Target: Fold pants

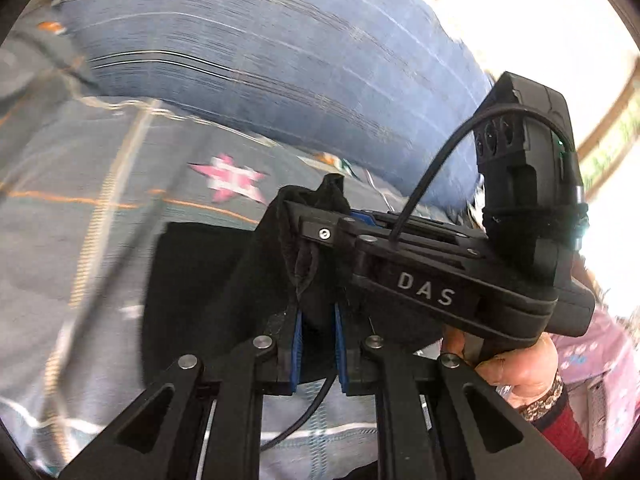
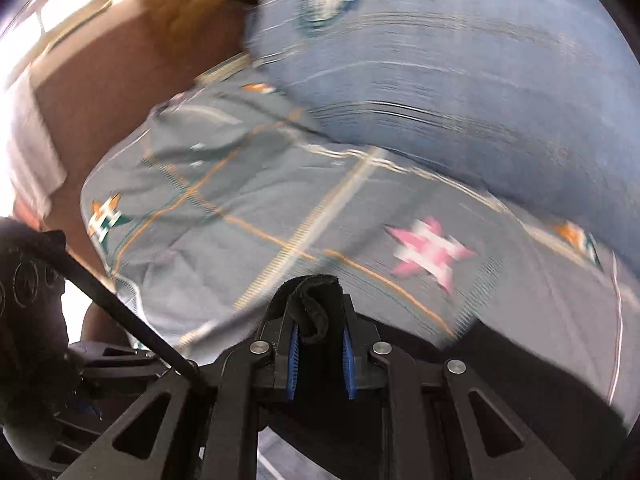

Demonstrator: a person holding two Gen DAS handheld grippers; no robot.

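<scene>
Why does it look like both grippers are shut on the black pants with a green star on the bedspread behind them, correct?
Nearly. The star on the bedspread is pink, not green; the right wrist view shows it. The rest holds: left gripper and right gripper each have jaws closed on the black pants.

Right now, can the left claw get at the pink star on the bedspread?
Probably not as is: the left claw is shut on the black pants, which hang between it and the pink star, and the right claw sits close alongside. It would have to release first.
</scene>
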